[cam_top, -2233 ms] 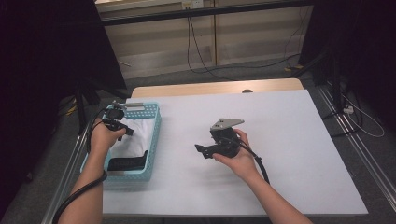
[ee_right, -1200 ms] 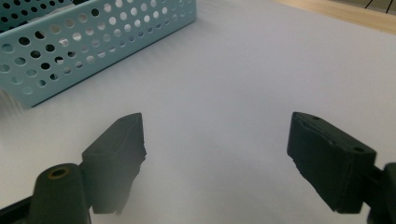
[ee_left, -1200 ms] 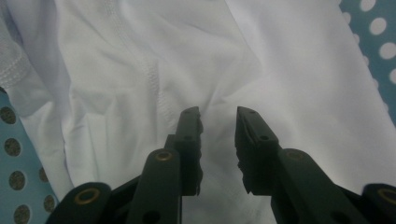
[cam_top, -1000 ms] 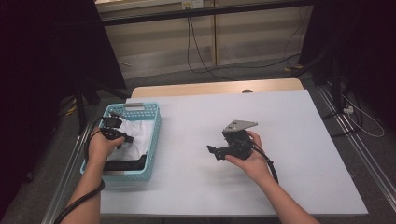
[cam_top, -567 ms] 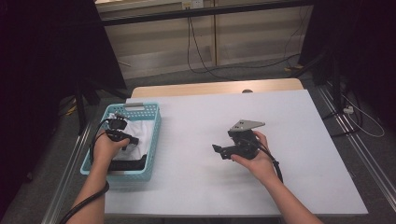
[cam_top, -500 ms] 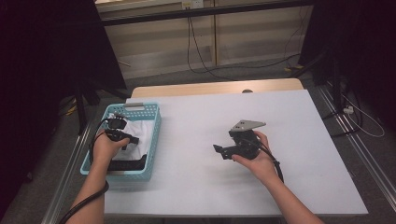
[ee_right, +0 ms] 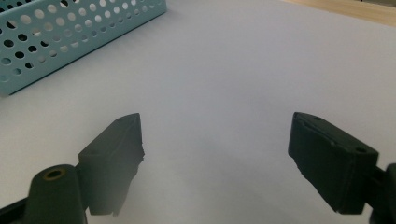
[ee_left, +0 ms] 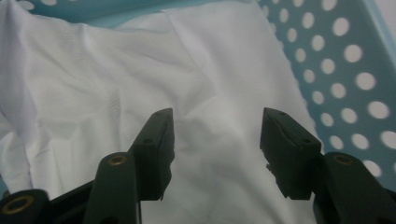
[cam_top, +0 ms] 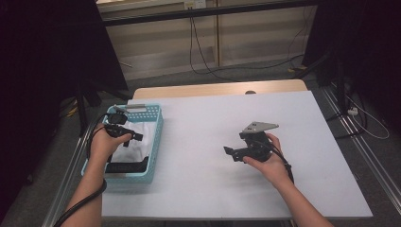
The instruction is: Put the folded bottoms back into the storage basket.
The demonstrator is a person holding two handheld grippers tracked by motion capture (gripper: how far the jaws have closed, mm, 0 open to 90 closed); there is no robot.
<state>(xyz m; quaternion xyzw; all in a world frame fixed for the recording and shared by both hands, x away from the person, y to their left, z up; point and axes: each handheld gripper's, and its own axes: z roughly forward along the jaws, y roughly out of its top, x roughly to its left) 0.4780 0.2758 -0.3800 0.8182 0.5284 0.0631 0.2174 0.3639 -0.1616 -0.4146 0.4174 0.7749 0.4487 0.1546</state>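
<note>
- White cloth point(ee_left: 140, 84) lies crumpled in the light blue perforated basket point(cam_top: 153, 137) at the table's left edge; in the left gripper view its folds run across a soft, thin weave, with the basket's dotted wall point(ee_left: 345, 70) beside it.
- The left gripper point(ee_left: 215, 140) hangs just above the cloth; its jaws have just been opening and now stand apart, with nothing pinched between them and the pads clear of the fabric.
- The right gripper point(ee_right: 215, 154) hovers over the bare white table point(ee_right: 261, 60), jaws wide and empty, the basket's corner point(ee_right: 70, 37) at the far left of its view.
- Since a second ago the left hand point(cam_top: 108, 144) has risen a little over the basket, and the right hand point(cam_top: 267, 161) has drifted further right, away from it.
- A dark flat thing point(cam_top: 125, 166) sits at the basket's near end; what it is cannot be told, and the left hand covers part of the cloth in the high view.
</note>
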